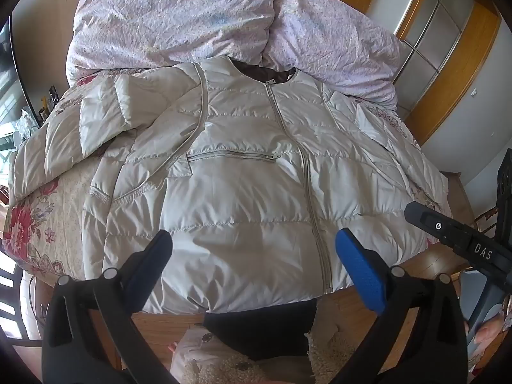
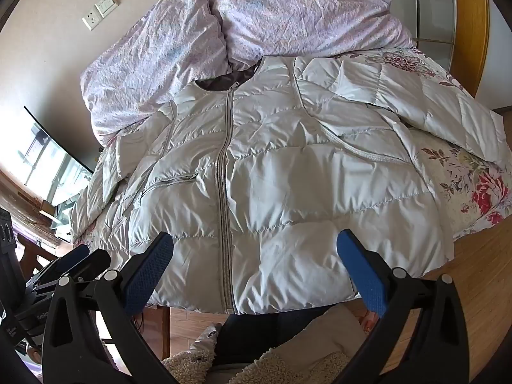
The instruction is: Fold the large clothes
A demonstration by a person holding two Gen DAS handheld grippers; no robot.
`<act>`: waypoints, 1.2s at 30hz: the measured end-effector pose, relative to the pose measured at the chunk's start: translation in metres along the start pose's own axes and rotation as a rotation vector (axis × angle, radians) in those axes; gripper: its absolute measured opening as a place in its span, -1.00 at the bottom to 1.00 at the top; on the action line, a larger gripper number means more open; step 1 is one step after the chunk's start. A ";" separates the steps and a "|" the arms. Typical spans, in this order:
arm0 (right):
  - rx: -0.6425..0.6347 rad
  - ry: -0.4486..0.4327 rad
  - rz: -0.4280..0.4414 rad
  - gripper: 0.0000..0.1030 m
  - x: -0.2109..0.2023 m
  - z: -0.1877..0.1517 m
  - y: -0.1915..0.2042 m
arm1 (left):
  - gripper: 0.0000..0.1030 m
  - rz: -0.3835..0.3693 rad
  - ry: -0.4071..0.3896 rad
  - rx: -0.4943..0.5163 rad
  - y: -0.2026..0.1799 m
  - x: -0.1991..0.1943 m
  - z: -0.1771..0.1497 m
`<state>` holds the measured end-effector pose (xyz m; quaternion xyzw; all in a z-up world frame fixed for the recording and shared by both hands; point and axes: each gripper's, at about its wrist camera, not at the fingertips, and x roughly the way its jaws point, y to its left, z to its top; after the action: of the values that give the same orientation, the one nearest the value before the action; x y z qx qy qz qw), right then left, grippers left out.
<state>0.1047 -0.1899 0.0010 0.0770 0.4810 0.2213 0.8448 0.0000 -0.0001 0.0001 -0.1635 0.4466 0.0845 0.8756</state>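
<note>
- Jacket (image 1: 243,192) lay face up on the bed (image 1: 48,211), zipped, collar toward the pillows (image 1: 179,16), hem hanging over the near edge.
- In the left wrist view, one sleeve (image 1: 105,121) was folded back on itself at the left; a chest pocket zip (image 1: 232,154) ran across the front.
- In the right wrist view, the other sleeve (image 2: 432,108) stretched out to the right over the floral bedspread (image 2: 473,188).
- Left gripper (image 1: 252,265) hovered over the hem, jaws spread wide, released, holding nothing.
- Right gripper (image 2: 256,268) hovered over the hem beside the main zip (image 2: 224,192), jaws likewise spread, holding nothing.
- Right gripper's body showed at the right edge of the left view; the left's at the lower left of the right view.
- Wood floor (image 2: 480,272) lay below the bed.
</note>
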 end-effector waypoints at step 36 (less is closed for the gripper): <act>0.006 -0.003 0.004 0.97 0.002 -0.001 -0.005 | 0.95 0.002 -0.001 0.003 0.000 -0.001 0.000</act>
<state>0.1064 -0.1935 -0.0023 0.0807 0.4803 0.2216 0.8448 -0.0008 0.0001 0.0006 -0.1616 0.4465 0.0849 0.8759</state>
